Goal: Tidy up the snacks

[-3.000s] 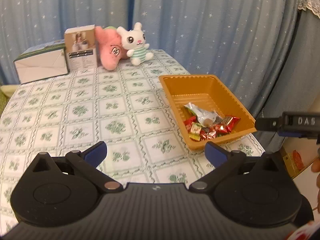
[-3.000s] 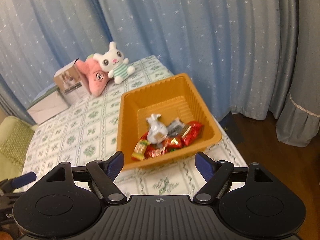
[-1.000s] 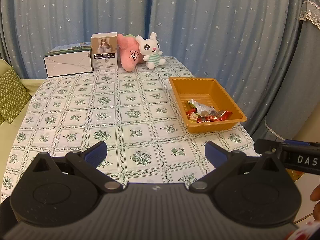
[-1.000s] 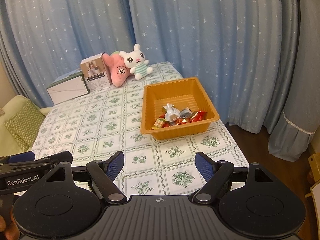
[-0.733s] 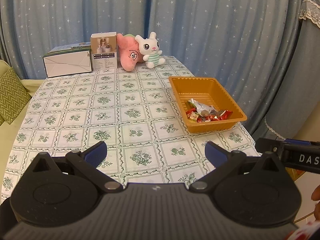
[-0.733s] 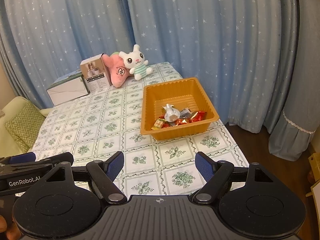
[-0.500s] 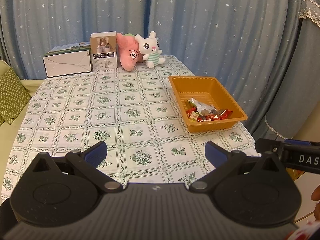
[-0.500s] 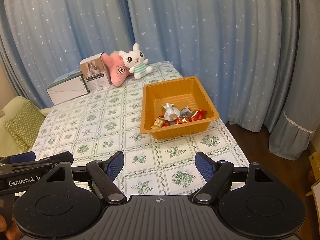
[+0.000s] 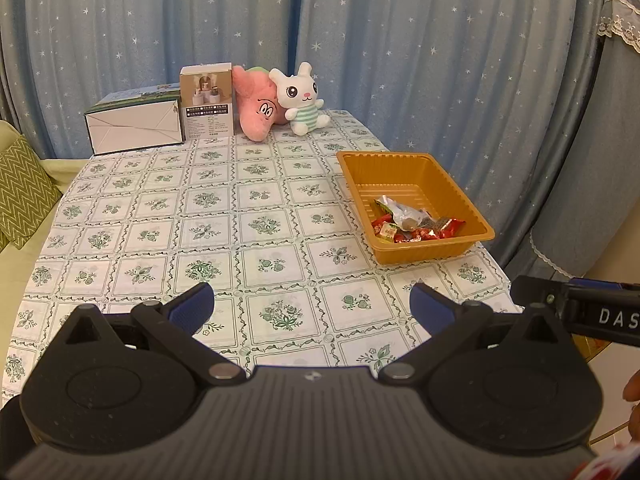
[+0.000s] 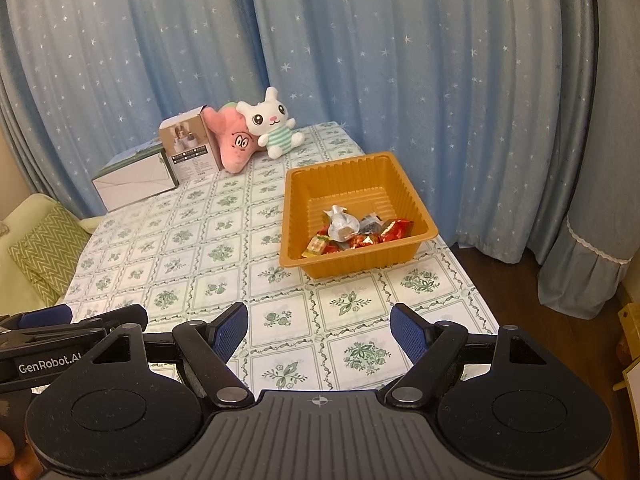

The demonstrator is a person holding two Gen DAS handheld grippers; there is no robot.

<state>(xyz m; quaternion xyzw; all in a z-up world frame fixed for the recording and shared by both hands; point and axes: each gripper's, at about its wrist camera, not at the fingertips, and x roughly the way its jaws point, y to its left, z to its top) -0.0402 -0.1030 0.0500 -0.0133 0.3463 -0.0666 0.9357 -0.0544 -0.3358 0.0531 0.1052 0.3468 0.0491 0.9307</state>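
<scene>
orange tray [image 9: 468,210] near the table's [image 9: 208,200] right edge, toward the near right corner, seen from the left wrist; wrapped snacks [image 10: 352,232] piled in its near end, far end bare. no loose snacks visible elsewhere on the tablecloth. left gripper [image 9: 312,306] and right gripper [image 10: 319,330] above the near edge, well apart from the tray, fingers spread wide, nothing between them. two boxes [image 9: 160,120] and two plush toys [image 9: 280,100] along the far edge. judged complete or nearly so: gathering apparently done, nothing left to collect in view.
</scene>
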